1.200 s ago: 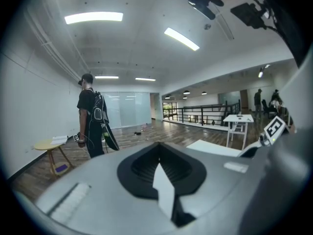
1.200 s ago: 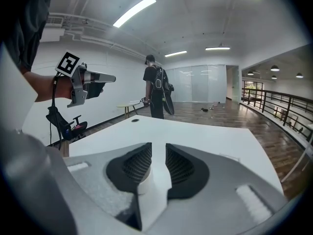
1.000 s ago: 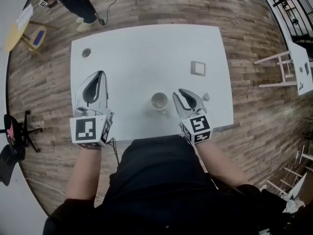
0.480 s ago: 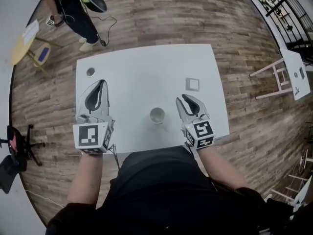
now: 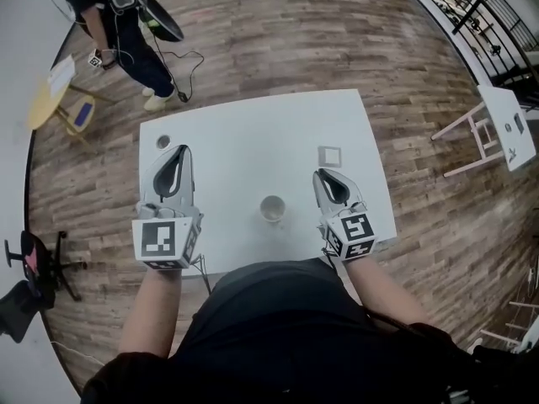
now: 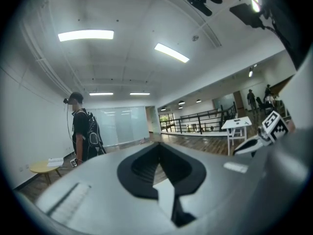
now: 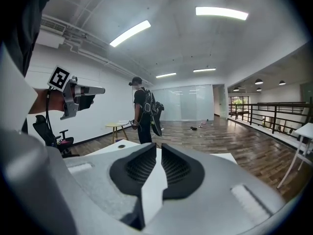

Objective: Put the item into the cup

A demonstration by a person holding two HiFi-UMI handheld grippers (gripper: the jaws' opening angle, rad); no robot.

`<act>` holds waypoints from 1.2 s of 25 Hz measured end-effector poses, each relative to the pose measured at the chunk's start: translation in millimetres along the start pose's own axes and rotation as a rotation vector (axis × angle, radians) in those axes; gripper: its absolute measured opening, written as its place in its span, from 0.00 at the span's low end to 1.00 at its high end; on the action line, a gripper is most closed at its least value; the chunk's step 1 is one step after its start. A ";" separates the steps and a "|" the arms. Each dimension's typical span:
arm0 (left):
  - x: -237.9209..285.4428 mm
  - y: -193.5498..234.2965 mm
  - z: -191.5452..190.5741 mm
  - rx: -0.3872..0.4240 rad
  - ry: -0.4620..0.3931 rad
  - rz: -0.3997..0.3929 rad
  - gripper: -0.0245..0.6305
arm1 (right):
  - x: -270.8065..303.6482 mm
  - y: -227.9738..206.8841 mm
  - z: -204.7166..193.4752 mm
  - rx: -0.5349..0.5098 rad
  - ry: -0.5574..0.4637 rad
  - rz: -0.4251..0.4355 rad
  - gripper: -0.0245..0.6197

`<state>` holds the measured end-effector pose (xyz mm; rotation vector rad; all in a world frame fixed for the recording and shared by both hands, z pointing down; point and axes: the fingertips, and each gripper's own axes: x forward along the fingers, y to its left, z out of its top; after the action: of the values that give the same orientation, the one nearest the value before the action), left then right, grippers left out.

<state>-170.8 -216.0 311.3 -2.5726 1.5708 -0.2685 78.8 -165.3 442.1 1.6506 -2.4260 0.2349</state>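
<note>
A small white cup (image 5: 272, 208) stands upright near the front edge of the white table (image 5: 253, 133), between my two grippers. My left gripper (image 5: 178, 151) hovers over the table's left side, shut and holding nothing; in its own view the left gripper (image 6: 157, 145) shows its tips touching. My right gripper (image 5: 324, 174) is just right of the cup and apart from it. Its jaws are closing, and in the right gripper view that gripper (image 7: 157, 145) still shows a thin gap with nothing in it. I cannot see whether anything lies in the cup.
A flat white square (image 5: 329, 156) lies beyond the right gripper, and a small round disc (image 5: 163, 141) sits at the table's far left. A person (image 5: 126, 19) stands past the far left corner beside a yellow side table (image 5: 50, 99). A white stool (image 5: 497, 133) stands to the right.
The right gripper's jaws have narrowed. Both grippers sit a little nearer me and the view has shifted. The small pale thing that lay beside the right gripper a second ago is out of sight.
</note>
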 end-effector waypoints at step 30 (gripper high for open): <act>49.8 -72.4 5.5 -0.010 -0.013 -0.201 0.05 | -66.7 -55.7 -28.6 0.045 0.015 -0.227 0.04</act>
<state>-84.4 -227.2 324.2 -2.7361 1.3125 -0.2619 156.6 -118.7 454.2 1.9170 -2.2126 0.2663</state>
